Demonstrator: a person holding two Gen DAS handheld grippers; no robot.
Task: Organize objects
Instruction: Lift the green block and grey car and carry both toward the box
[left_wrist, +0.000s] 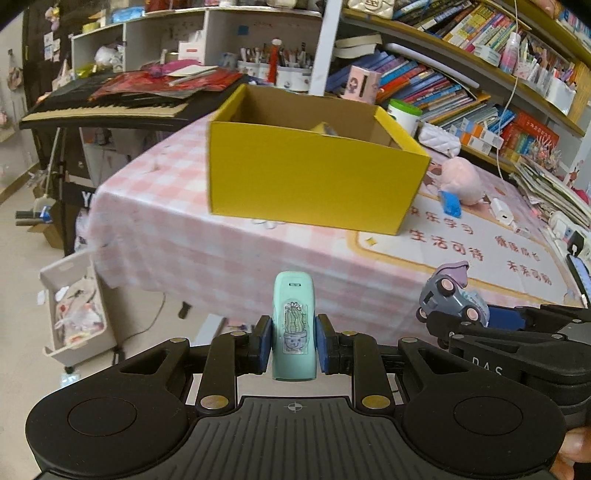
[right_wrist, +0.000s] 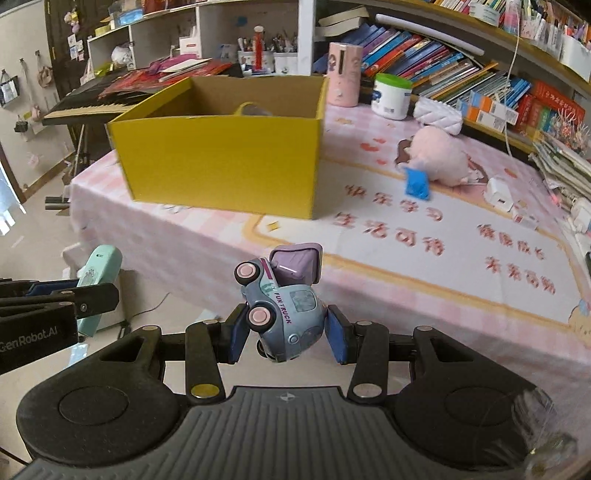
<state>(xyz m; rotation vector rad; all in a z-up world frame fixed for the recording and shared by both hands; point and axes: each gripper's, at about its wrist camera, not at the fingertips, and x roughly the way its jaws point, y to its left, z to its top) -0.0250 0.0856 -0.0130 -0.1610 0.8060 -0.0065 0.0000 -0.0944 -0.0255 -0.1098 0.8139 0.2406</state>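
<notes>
Left tool (left_wrist: 293, 345) grips mint case (left_wrist: 293, 325); yellow box (left_wrist: 314, 177) beyond table edge (left_wrist: 155, 284)

I see a table under a pink checked cloth (right_wrist: 207, 236). On it stand an open yellow cardboard box (right_wrist: 221, 162), a pink plush toy (right_wrist: 439, 155), a small blue packet (right_wrist: 417, 184), a white charger plug (right_wrist: 498, 194) and a green-lidded white tub (right_wrist: 391, 96).

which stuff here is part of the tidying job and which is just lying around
In the job:
- mint case in left hand-held gripper
- toy truck in right hand-held gripper
- yellow box

Lying about:
- pink plush
- white tub
- keyboard
- books
</notes>
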